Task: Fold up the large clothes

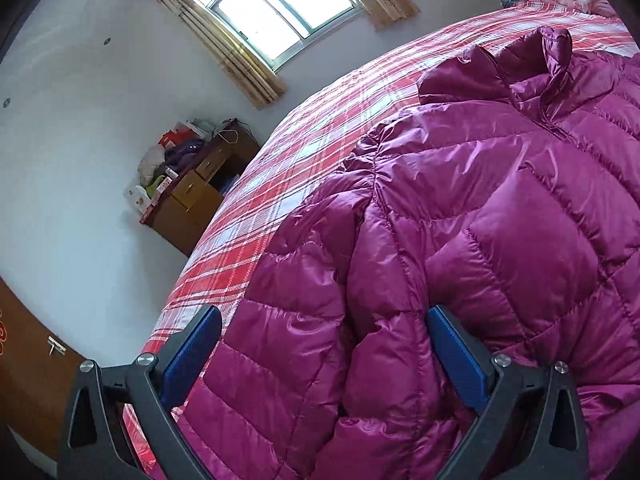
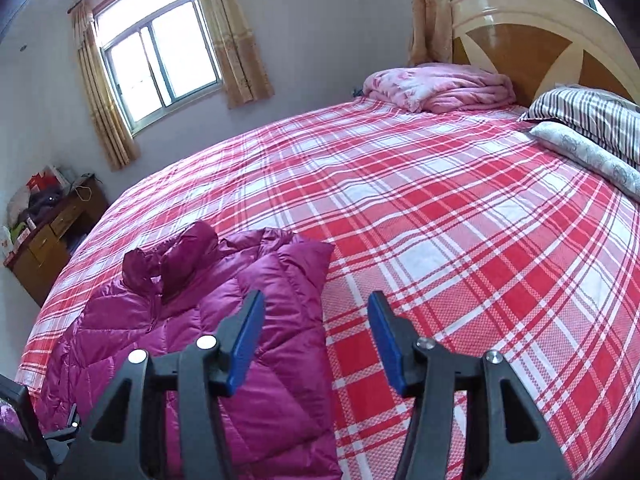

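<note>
A magenta quilted down jacket lies spread on the bed, on a red-and-white plaid bedcover, near the bed's foot end and toward the side where the wooden desk stands. Its stand-up collar points toward the headboard, and in the right wrist view one side panel is folded inward over the body, giving a straight edge along the plaid.

The left hand-held gripper hangs released over the jacket's sleeve and side seam, its blue pads wide apart with puffy fabric showing between them but not pinched. The right hand-held gripper is also released, part-way apart, straddling the folded edge of the jacket; whether its pads touch the cloth cannot be told.

A pink folded blanket and a striped pillow lie at the headboard. Boxes and bags crowd the desk; no print on them is legible. No brand label shows on the jacket.
</note>
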Tool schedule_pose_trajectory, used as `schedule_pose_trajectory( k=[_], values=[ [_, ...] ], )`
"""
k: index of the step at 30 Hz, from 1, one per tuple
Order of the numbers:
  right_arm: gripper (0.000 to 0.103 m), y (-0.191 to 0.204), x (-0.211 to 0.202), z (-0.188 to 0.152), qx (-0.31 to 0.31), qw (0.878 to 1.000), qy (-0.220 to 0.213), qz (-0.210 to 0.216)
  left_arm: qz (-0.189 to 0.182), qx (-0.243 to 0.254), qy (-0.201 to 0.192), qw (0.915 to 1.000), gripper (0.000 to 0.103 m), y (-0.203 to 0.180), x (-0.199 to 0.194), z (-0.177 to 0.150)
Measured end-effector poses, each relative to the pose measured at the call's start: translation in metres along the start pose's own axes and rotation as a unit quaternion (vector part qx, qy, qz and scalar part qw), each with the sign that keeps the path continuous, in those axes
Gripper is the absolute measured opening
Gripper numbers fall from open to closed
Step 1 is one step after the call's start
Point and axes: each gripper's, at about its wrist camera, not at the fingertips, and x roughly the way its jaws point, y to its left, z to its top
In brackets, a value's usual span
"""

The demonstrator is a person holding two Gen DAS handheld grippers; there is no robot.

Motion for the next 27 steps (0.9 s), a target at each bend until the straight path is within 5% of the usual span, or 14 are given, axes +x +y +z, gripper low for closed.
schedule_pose_trajectory(
  k=[3, 6, 10, 15, 27],
  values=[
    [0.045, 0.019, 0.008, -0.001, -0.04, 0.999, 0.002, 0.024, -0.003, -0.057, -0.015, 0.9983, 0.102, 0.019, -0.015, 0.014],
    [0.044, 0.034, 0.027, -0.006, -0.07, 0.997, 0.015, 0.019, -0.043, -0.103, -0.055, 0.9922, 0.102, 0.035, -0.042, 0.03],
    [0.044, 0.043, 0.061, -0.025, -0.087, 0.993, 0.076, 0.007, -0.075, -0.072, -0.054, 0.9931, 0.102, 0.008, -0.043, 0.043],
    [0.044, 0.047, 0.075, -0.044, -0.113, 0.989, 0.1, -0.002, -0.053, -0.013, 0.0, 0.9985, 0.102, -0.035, 0.003, 0.031],
    [0.045, 0.057, 0.084, -0.051, -0.141, 0.981, 0.131, -0.027, -0.098, -0.038, 0.002, 0.9945, 0.102, -0.031, 0.021, 0.021]
  ],
)
